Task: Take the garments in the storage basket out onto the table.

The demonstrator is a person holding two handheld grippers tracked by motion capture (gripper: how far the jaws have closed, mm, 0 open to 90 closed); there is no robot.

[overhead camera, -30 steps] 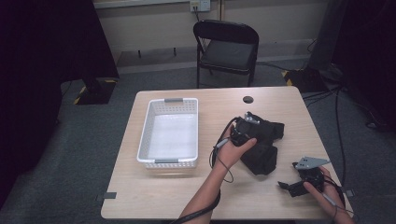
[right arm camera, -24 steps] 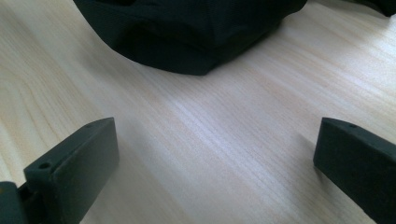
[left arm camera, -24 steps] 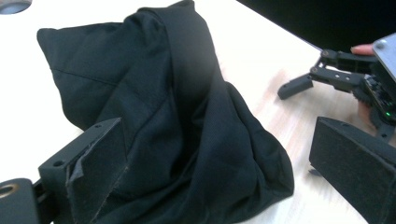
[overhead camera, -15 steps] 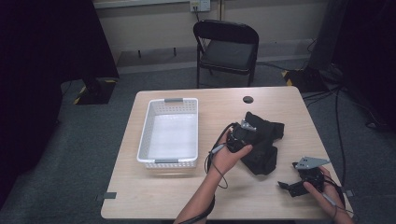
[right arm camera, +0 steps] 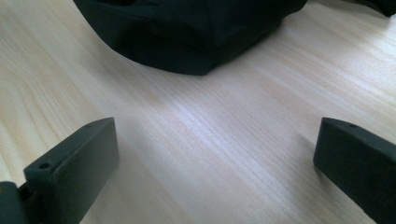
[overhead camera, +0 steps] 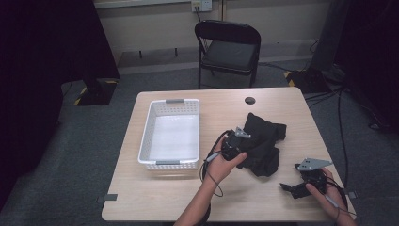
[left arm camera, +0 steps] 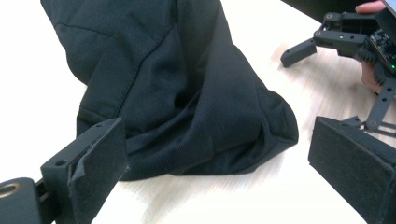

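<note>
High view: a person at a wooden table (overhead camera: 169, 197) works a black garment (overhead camera: 264, 141) that lies crumpled right of centre, just right of an empty white basket (overhead camera: 170, 133). The left gripper (overhead camera: 234, 143) sits at the garment's left edge, while the right gripper (overhead camera: 301, 181) rests apart near the table's near right corner. A folding chair (overhead camera: 228, 47) stands beyond the far edge.

Left gripper view: the left gripper (left arm camera: 219, 172) has its jaws spread wide, one on each side of the garment's (left arm camera: 187, 93) bunched near corner, the left pad against the cloth but nothing pinched. The right gripper (left arm camera: 348, 42) shows farther off at upper right.

Right gripper view: the right gripper (right arm camera: 215, 158) is spread open over bare wood, the garment's (right arm camera: 187, 32) rounded edge lying ahead and clear of both jaws.

Judging by the scene, the work is at an early stage: the garment is not yet gripped or lifted, and the basket holds nothing, so grasping and any folding or moving remain.
</note>
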